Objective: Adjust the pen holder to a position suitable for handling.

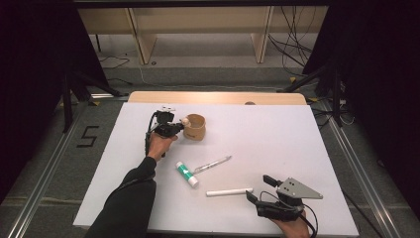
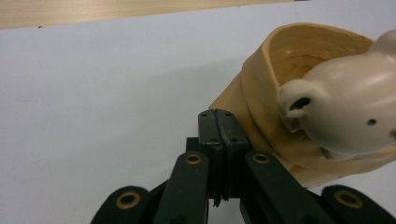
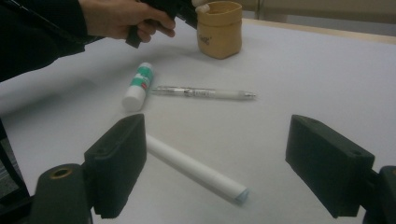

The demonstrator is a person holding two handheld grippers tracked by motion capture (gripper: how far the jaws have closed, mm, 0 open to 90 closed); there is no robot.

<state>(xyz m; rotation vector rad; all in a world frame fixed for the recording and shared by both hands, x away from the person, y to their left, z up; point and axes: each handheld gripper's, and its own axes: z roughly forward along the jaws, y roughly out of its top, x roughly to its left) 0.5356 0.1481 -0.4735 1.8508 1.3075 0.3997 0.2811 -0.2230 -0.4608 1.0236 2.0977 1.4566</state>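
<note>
My left gripper (image 1: 174, 128) is at the far left of the white table, just left of a tan cup (image 1: 197, 128). Its jaws are shut with nothing between them; the left gripper view shows the tips (image 2: 218, 115) beside the cup's (image 2: 254, 95) outer wall. A cream bear head (image 2: 348, 109) sits on the cup's rim. My right gripper (image 1: 261, 188) rests near the front right edge, open and empty. In the right gripper view its fingers (image 3: 116, 161) stand wide apart, and a white stick (image 3: 196, 170) lies on the table beyond them.
A green-and-white glue stick (image 1: 186, 174) and a clear pen (image 1: 213, 163) lie mid-table, with the white stick (image 1: 229, 192) nearer the front. The white table cover (image 1: 277, 134) ends at a wooden strip (image 1: 213, 97) at the back. Cables and shelving lie beyond.
</note>
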